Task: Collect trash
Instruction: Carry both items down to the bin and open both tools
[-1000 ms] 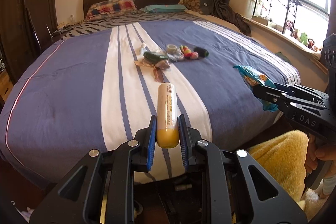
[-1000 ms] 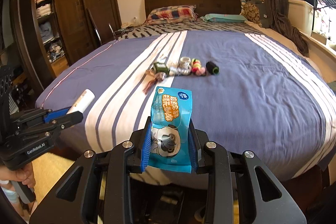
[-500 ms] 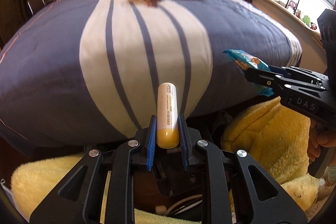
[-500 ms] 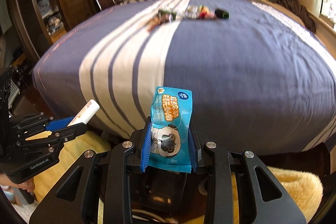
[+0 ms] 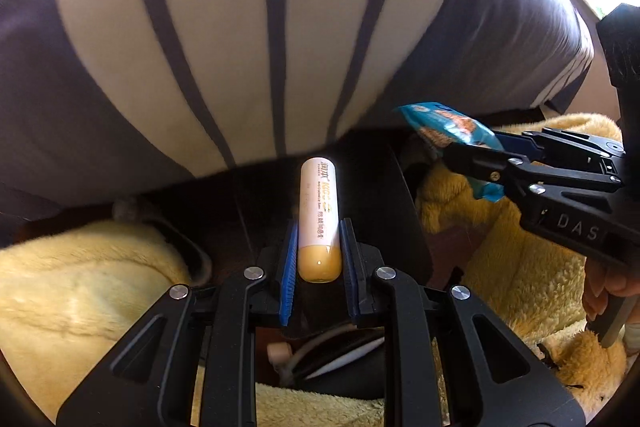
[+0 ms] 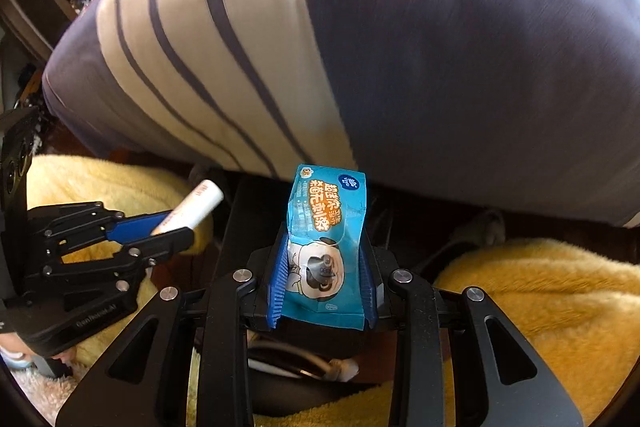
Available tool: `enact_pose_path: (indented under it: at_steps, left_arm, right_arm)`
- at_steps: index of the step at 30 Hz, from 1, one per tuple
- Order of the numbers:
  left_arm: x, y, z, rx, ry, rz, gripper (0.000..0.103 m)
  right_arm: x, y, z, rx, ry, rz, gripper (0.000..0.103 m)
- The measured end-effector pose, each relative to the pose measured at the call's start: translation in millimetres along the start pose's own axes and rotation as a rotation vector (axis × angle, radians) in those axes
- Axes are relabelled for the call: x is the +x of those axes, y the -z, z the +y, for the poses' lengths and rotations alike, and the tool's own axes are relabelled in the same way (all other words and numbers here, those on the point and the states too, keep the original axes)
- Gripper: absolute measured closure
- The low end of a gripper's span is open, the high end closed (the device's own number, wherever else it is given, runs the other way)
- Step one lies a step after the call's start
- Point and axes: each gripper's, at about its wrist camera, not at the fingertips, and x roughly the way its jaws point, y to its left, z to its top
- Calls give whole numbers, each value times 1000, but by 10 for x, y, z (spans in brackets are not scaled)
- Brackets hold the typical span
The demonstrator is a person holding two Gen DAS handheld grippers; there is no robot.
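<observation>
My left gripper (image 5: 319, 239) is shut on a white tube with a yellow cap (image 5: 319, 215), which points forward over a dark gap at the foot of the bed. My right gripper (image 6: 325, 259) is shut on a blue snack wrapper (image 6: 326, 227), held upright. Each gripper shows in the other's view: the right one with the wrapper (image 5: 452, 131) at the right, the left one with the tube (image 6: 192, 211) at the left. Both point down toward the floor in front of the bed edge.
The bed with a blue and white striped cover (image 5: 240, 27) fills the top of both views. A dark bin or box (image 5: 360, 187) stands below the bed edge. Yellow fluffy rugs (image 5: 80, 287) (image 6: 540, 299) lie on both sides. Cables (image 6: 304, 363) lie under the grippers.
Both grippers have tilted down and dropped from over the bed to its foot, each still holding its item. The trash pile on the bed has left the view.
</observation>
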Motion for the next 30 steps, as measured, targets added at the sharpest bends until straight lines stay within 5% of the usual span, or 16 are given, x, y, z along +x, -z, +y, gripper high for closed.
enact_pose_path:
  at_steps: [7, 15, 23, 30]
  left_arm:
    - [310, 35, -26, -9, 9, 88, 84]
    - [394, 55, 40, -26, 16, 124, 81]
    - [268, 32, 92, -39, -28, 84, 52]
    - [-390, -128, 48, -13, -85, -94, 32]
  right_arm:
    - [361, 83, -29, 38, -7, 107, 69]
    - [410, 36, -44, 62, -12, 110, 63]
    - [306, -40, -163, 87, -8, 68, 44]
    - [-298, -213, -253, 89, 53, -113, 26]
